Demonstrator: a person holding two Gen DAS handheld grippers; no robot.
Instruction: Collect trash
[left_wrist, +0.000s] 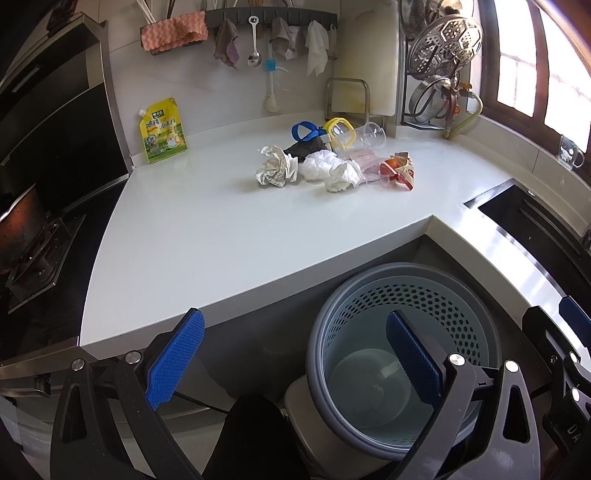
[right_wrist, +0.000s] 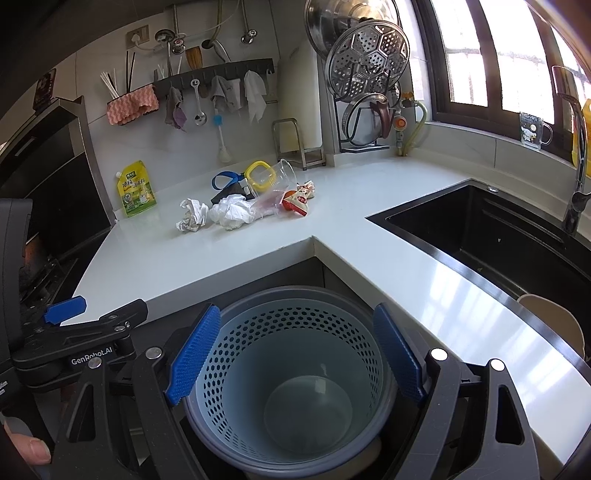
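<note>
Nothing is being held by the spread-open left gripper (left_wrist: 295, 354) or right gripper (right_wrist: 295, 354), while crumpled white paper trash (right_wrist: 225, 214) is still lying behind the empty grey perforated plastic bin (right_wrist: 295, 369).

We read "GenRobot.AI" on the left gripper (right_wrist: 79, 321) at lower left of the right wrist view. The yellow pouch (left_wrist: 162, 131) carries Chinese print we cannot make out.

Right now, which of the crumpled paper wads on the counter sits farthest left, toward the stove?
The grey-printed crumpled paper ball, alone at the pile's left end. The two plain white tissue wads lie to its right, nearer the red snack wrapper.
</note>
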